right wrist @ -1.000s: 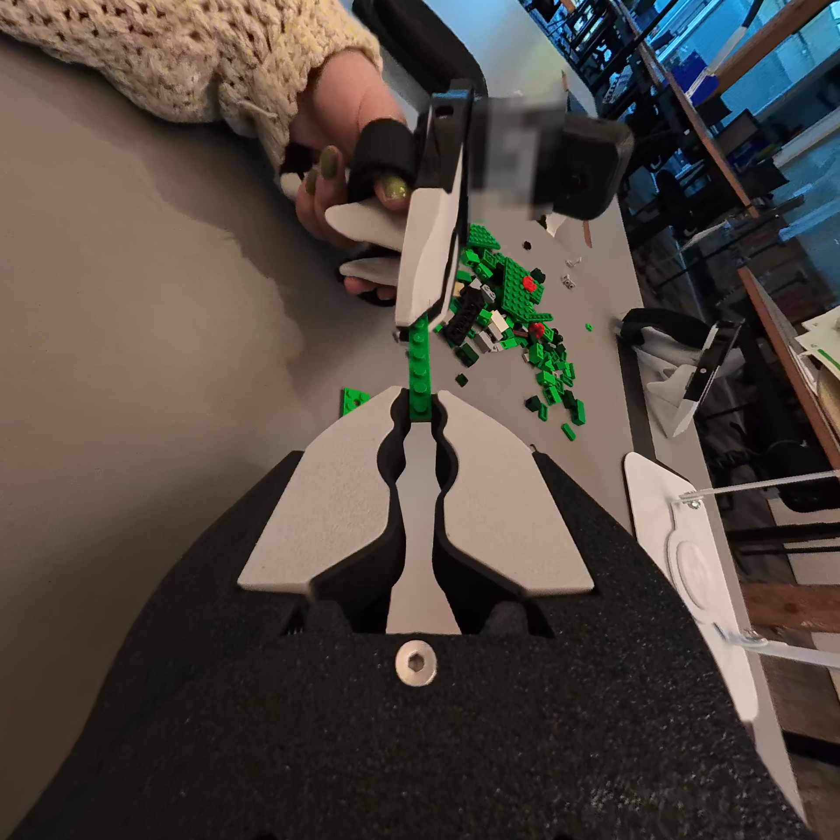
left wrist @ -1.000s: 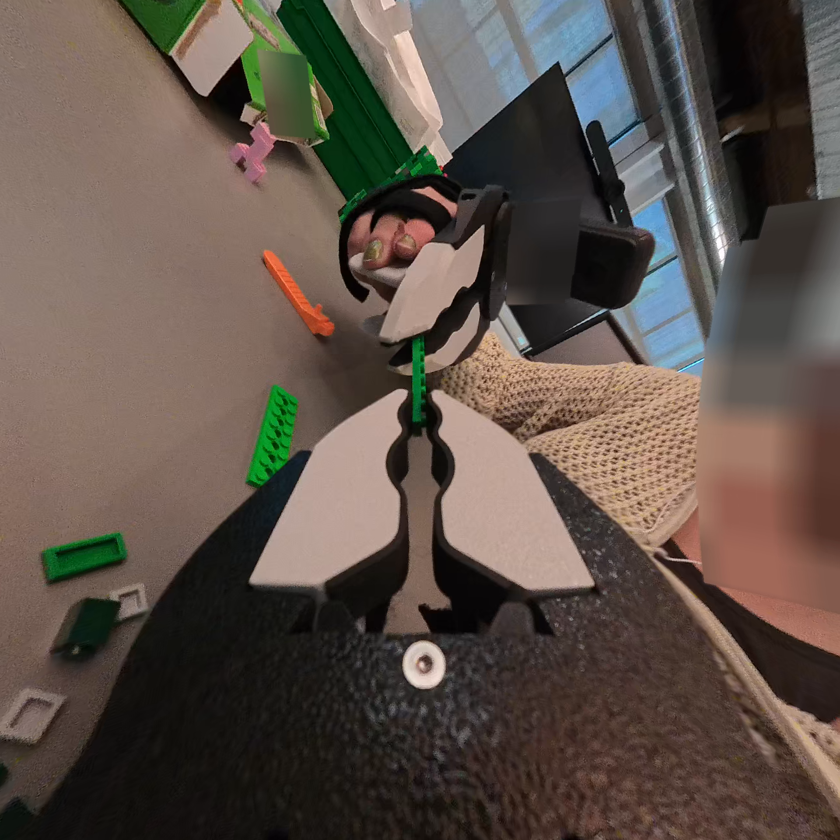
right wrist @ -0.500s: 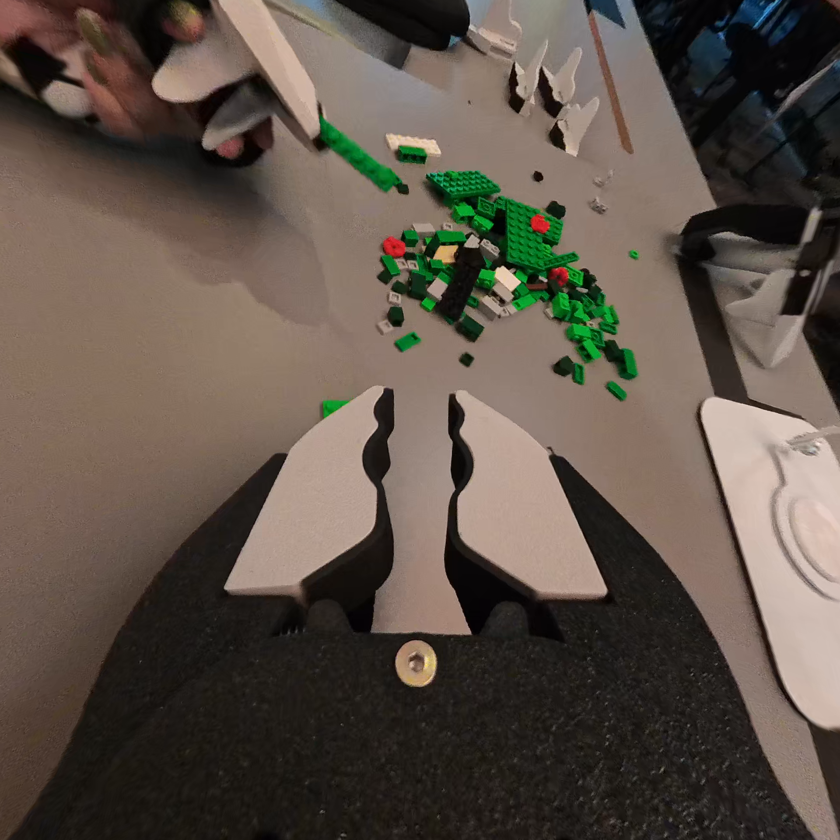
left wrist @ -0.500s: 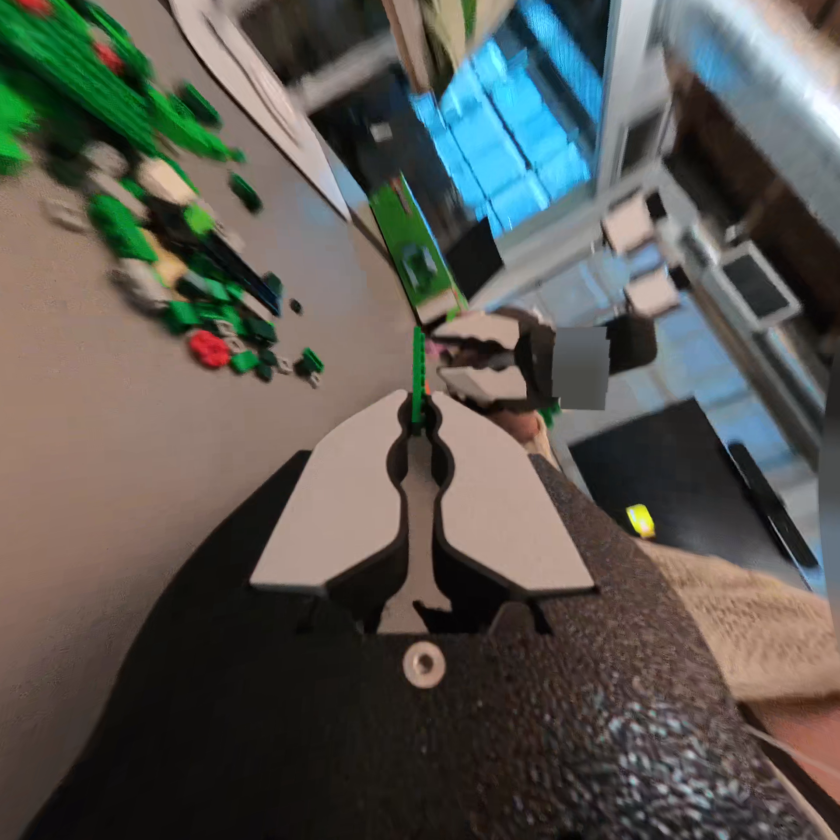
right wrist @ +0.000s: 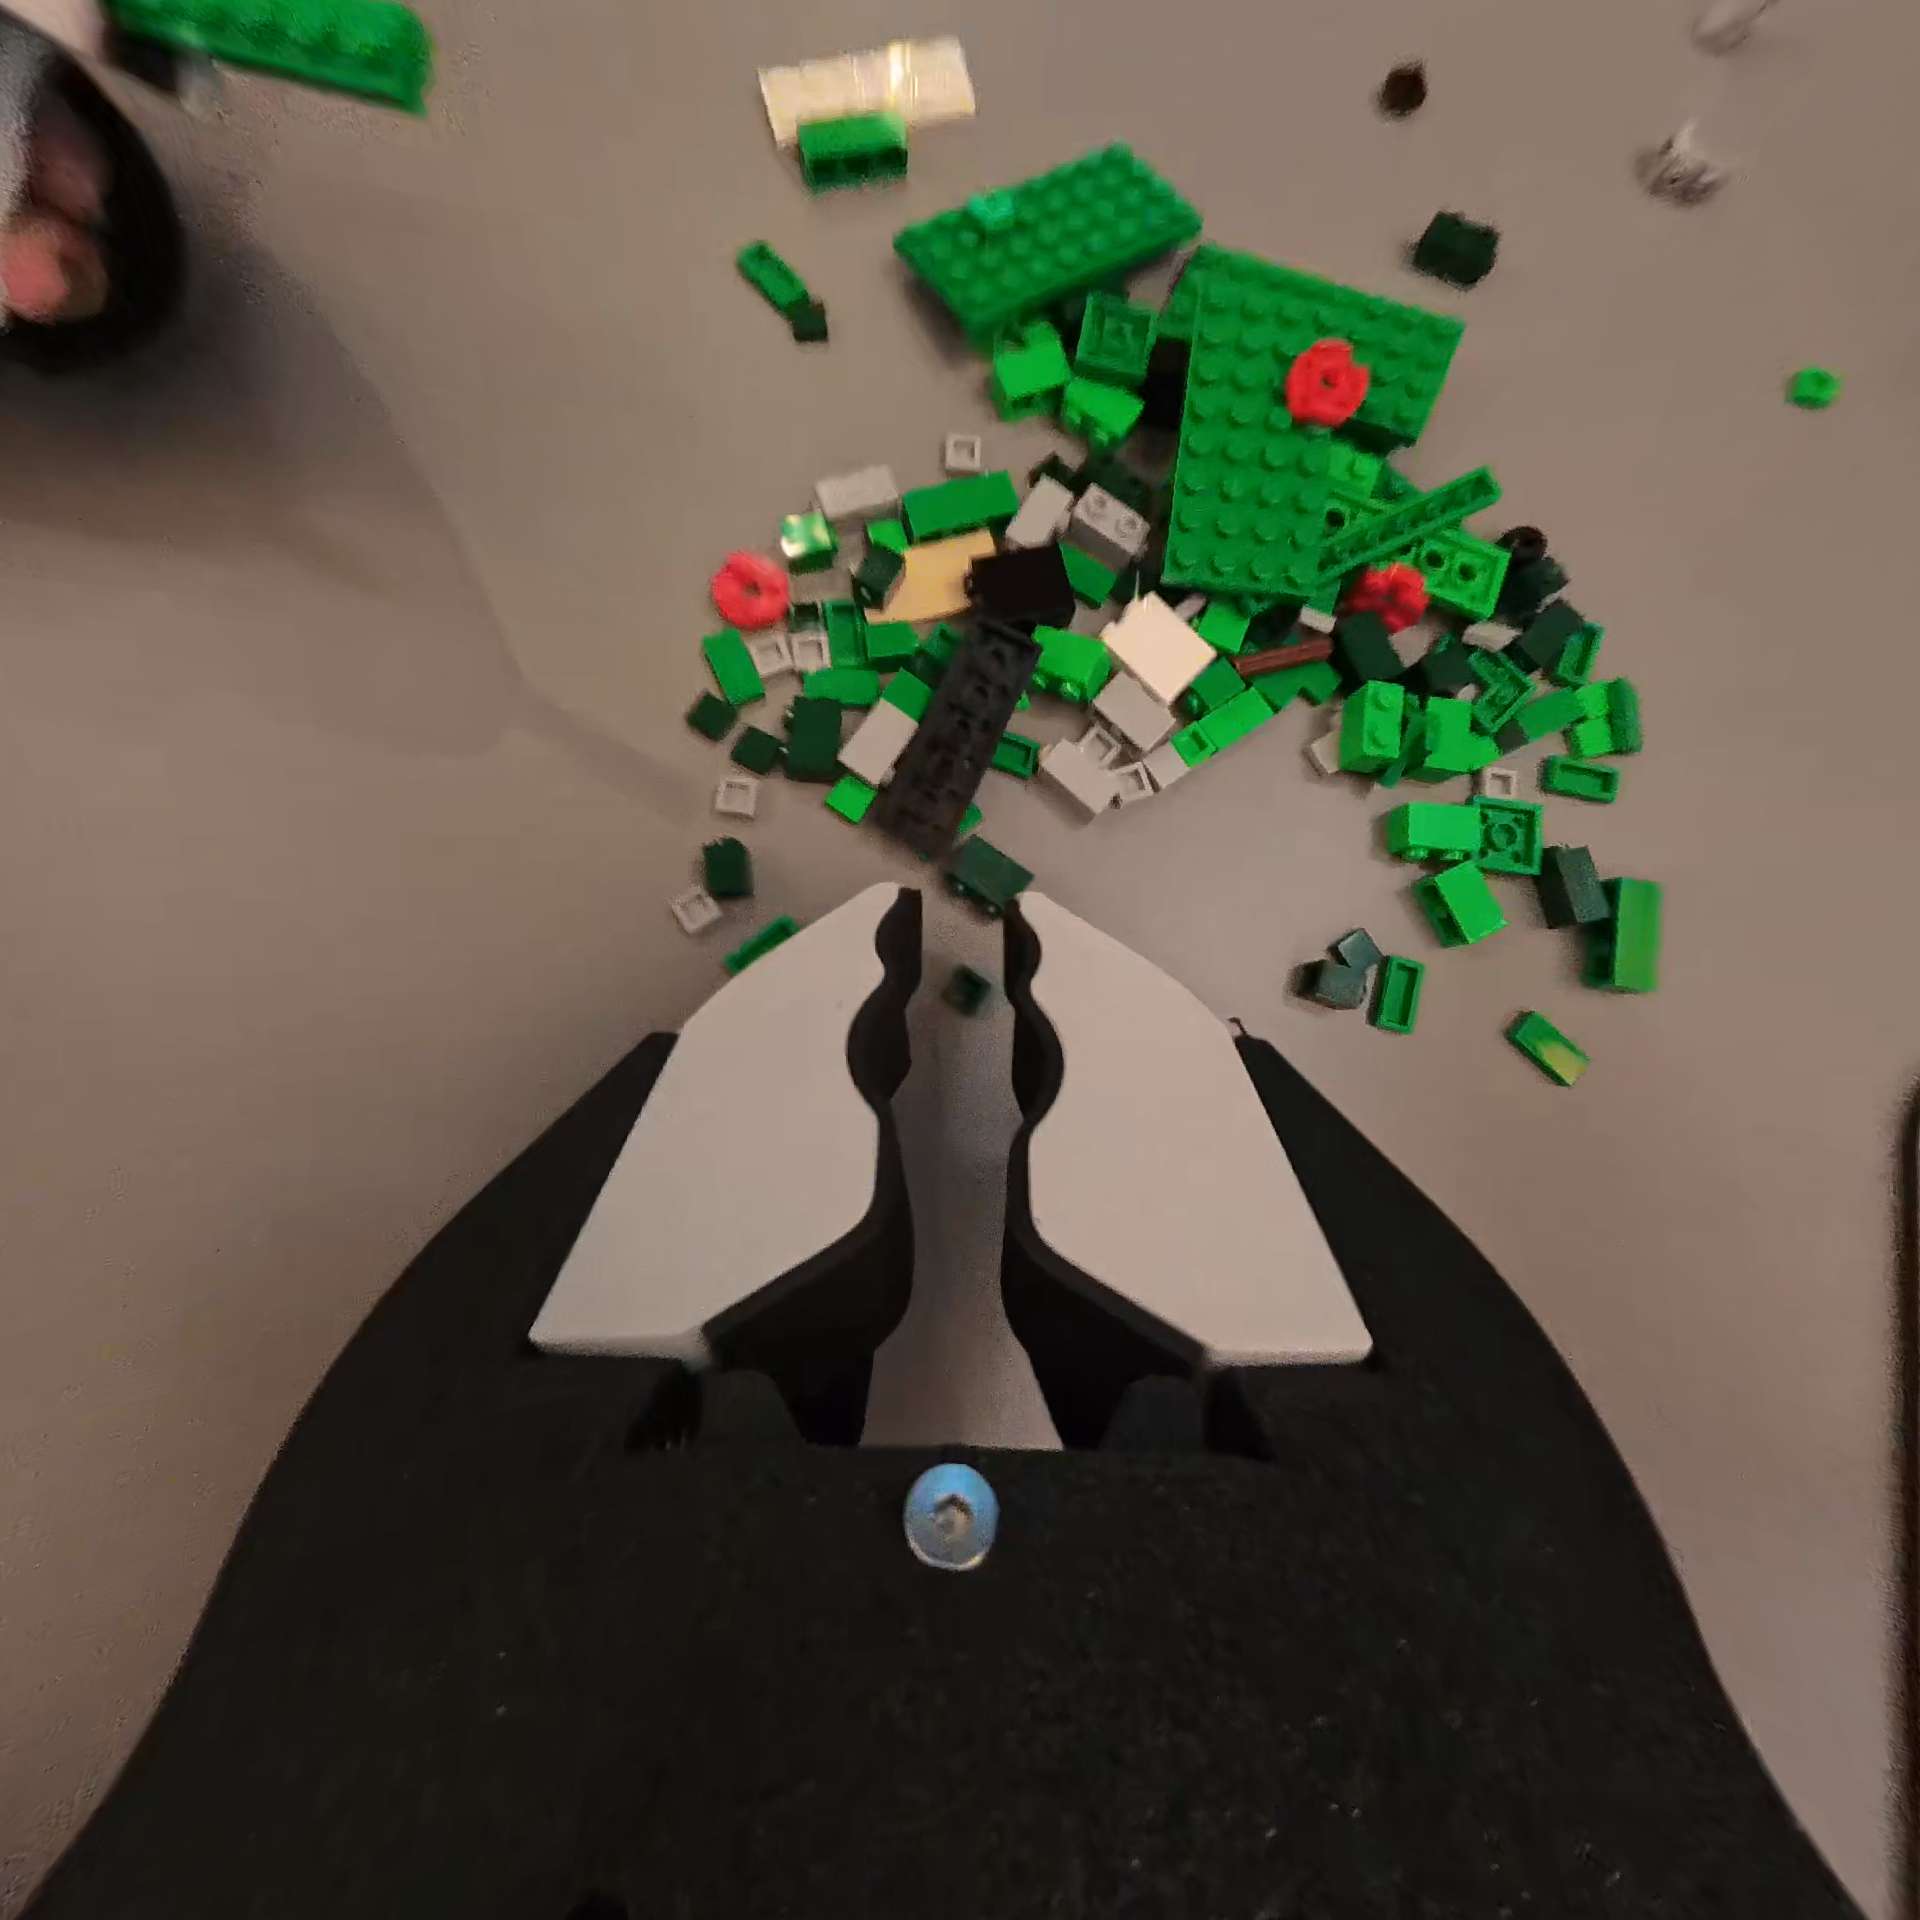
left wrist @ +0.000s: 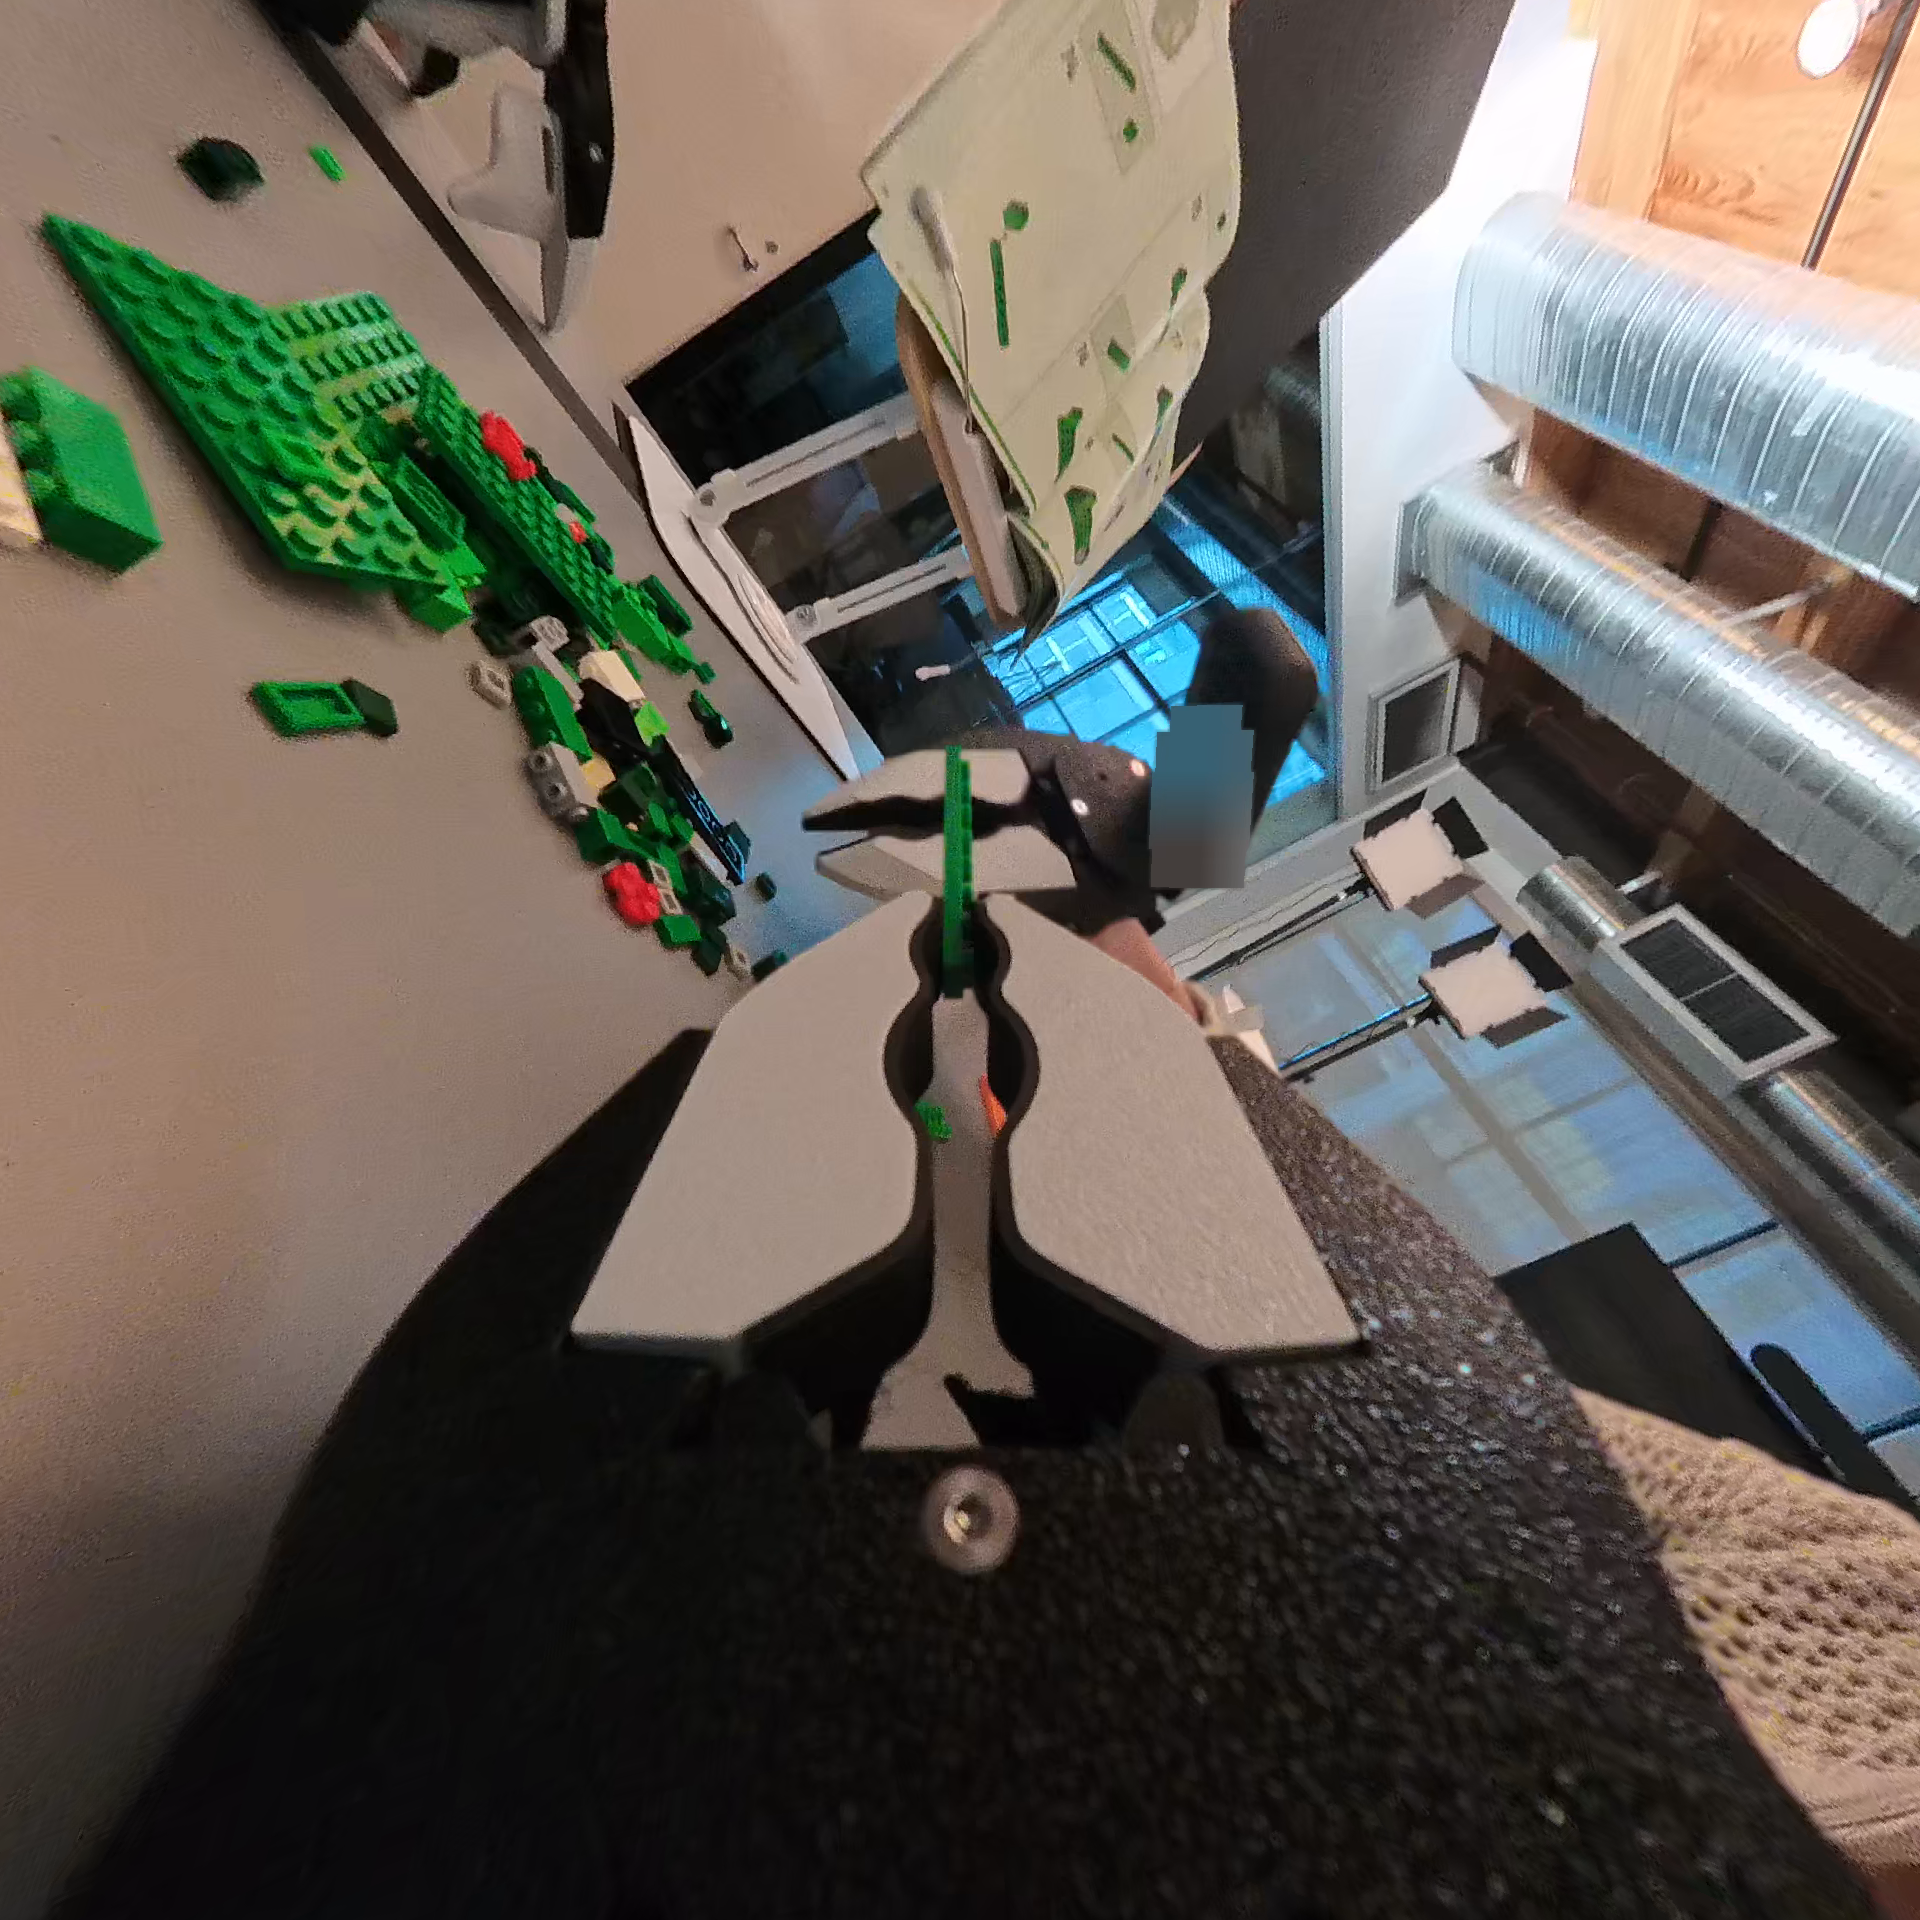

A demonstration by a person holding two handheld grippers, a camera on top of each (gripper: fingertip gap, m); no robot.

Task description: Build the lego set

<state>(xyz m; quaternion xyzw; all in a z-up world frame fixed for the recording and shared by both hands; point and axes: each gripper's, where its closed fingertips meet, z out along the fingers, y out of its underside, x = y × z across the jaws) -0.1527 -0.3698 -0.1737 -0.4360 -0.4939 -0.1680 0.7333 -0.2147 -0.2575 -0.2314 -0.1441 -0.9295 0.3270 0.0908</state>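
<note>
Left gripper (left wrist: 958, 940) pinches green plate (left wrist: 954, 862) edge-on; studs hidden.
Right gripper (right wrist: 961, 914) spread, empty, over blurred brick pile (right wrist: 1143, 623).

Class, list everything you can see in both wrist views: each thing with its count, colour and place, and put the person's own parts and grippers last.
long plate: one, green, clamped edge-on in the left gripper
loose brick pile: many; green, grey, black, white; middle of the table
large studded plates: at least two, green, far side of the pile
round pieces: three, red, in the pile
table: one, grey
instruction booklet: one, pale, beyond the table
ducts: two, silver, overhead
sleeve: one, cream knit
left gripper: shut on the plate
right gripper: open, by the pile
</note>
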